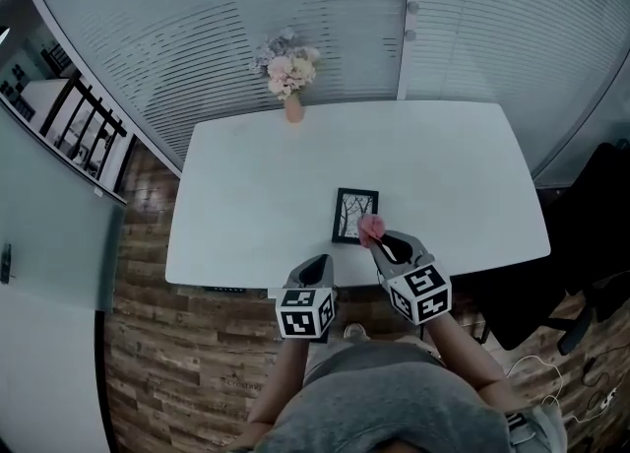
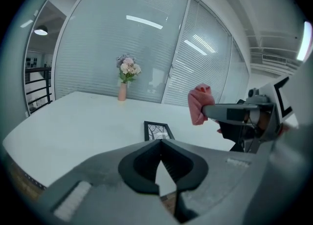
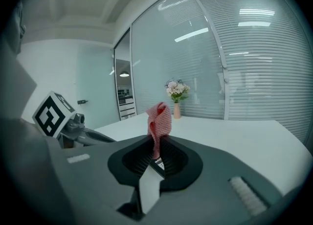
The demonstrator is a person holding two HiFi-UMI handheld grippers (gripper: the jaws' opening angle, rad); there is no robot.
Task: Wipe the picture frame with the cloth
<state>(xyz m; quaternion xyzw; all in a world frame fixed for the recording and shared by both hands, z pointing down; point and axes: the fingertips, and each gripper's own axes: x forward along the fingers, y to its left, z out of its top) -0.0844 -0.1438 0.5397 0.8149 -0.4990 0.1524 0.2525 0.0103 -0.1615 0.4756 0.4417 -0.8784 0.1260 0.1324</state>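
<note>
A small black picture frame (image 1: pixel 353 213) lies flat on the white table (image 1: pixel 256 175) near its front edge. In the left gripper view the frame (image 2: pixel 157 130) shows just beyond the jaws. My right gripper (image 1: pixel 382 242) is shut on a pink cloth (image 1: pixel 370 230), which hangs over the frame's lower right corner. The cloth (image 3: pixel 160 117) sticks up from the closed jaws of the right gripper (image 3: pixel 157 146). My left gripper (image 1: pixel 317 266) is shut with nothing in it, at the table's front edge, left of and nearer to me than the frame. The left gripper (image 2: pixel 160 144) points toward the frame, with the cloth (image 2: pixel 199 103) to its right.
A pink vase of pale flowers (image 1: pixel 288 74) stands at the table's far edge, against a glass wall with blinds. A dark chair (image 1: pixel 581 264) is to the right of the table. Wooden floor (image 1: pixel 167 343) lies below the near edge.
</note>
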